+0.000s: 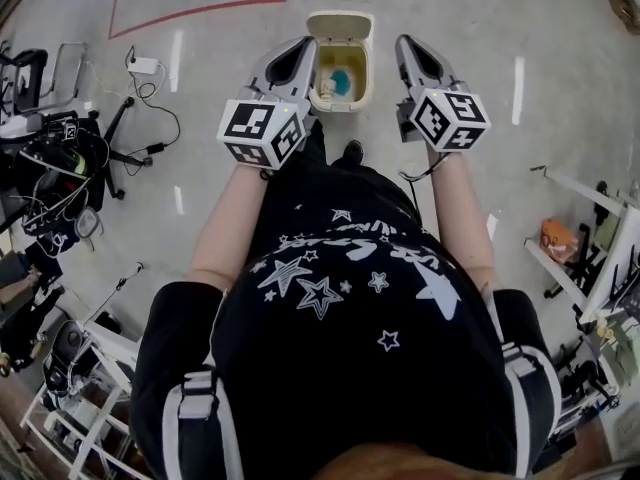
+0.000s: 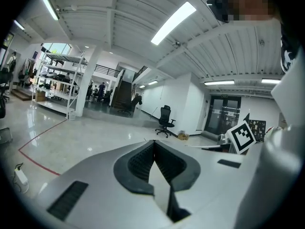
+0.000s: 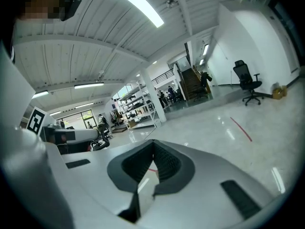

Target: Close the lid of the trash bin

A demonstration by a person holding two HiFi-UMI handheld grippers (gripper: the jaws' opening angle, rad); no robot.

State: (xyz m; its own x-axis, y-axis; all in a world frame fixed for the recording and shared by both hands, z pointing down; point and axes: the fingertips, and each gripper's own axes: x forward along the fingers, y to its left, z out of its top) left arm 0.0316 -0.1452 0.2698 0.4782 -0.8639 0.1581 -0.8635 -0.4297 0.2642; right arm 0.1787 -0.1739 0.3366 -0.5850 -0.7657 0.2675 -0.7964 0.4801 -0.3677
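A cream plastic trash bin [image 1: 366, 76], boxy with rounded corners, is being seen at twelve o'clock in the head view, standing on a glossy pale grey floor [image 1: 210, 88]. Its lid [image 1: 340, 22] is being kept open, tipped back on the far side of the bin. A bright blue item [image 1: 341, 81] and some pale scraps are being shown inside through the mouth.

The left gripper [image 1: 298, 56] is being held at about eleven o'clock, just beside the bin's left wall, and the right gripper [image 1: 413, 56] at about one o'clock, a little apart from its right wall. The bin is being flanked by the two, and neither one can be made out touching it. Each is being carried as a smooth grey wedge, with a black-and-white marker cube [image 1: 262, 130] at its near end.

In the left gripper view, the left gripper [image 2: 154, 146] is being shown with its dark ribbed pads [image 2: 138, 162] pressed together at the tips, with nothing between them. In the right gripper view, the right gripper [image 3: 153, 145] is likewise being held closed and empty, its ridged rubber pads [image 3: 167, 162] meeting in a point.

A thin red line [image 1: 190, 12] is being seen on the floor at ten o'clock. A black shirt [image 1: 350, 298] printed with white stars is being worn by the person.
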